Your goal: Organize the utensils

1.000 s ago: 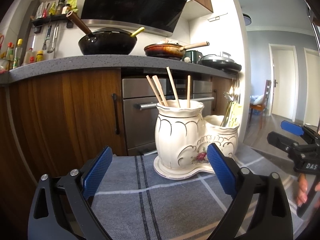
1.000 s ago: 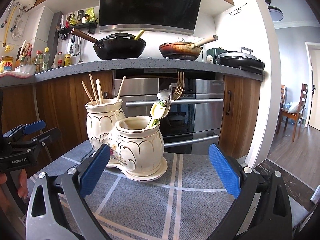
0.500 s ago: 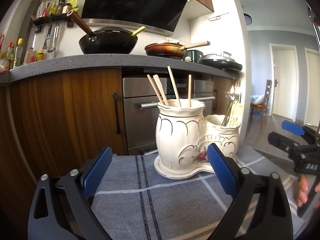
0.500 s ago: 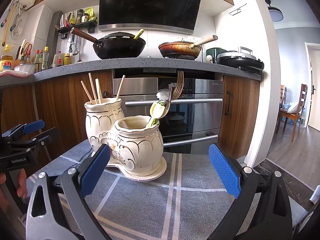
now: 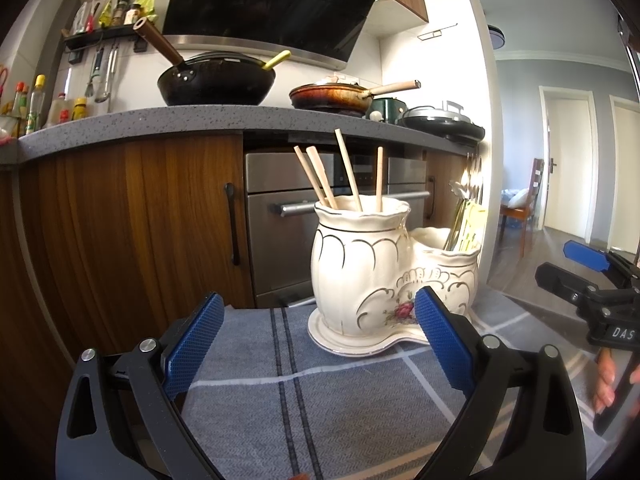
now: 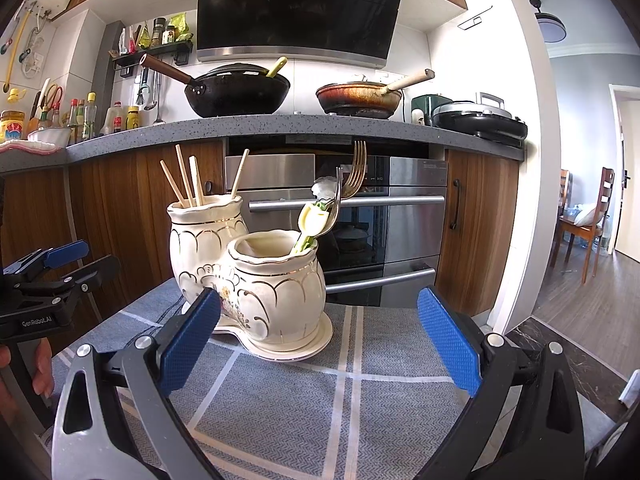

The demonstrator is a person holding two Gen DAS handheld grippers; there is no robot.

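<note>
Both the left tongs (image 5: 318,342) and right tongs (image 6: 318,340) are hanging apart, empty; chopsticks (image 5: 344,176) and forks (image 6: 354,172) are sitting sorted in the holder (image 6: 276,280); seemingly nothing is awaiting pickup.

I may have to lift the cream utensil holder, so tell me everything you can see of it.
The utensil holder looks like glazed cream ceramic with gold scrolls and a painted rose: two joined pots on one shared saucer base, upright on the grey cloth. The taller pot holds chopsticks, the shorter a fork and spoons. Neither claw touches it.
</note>
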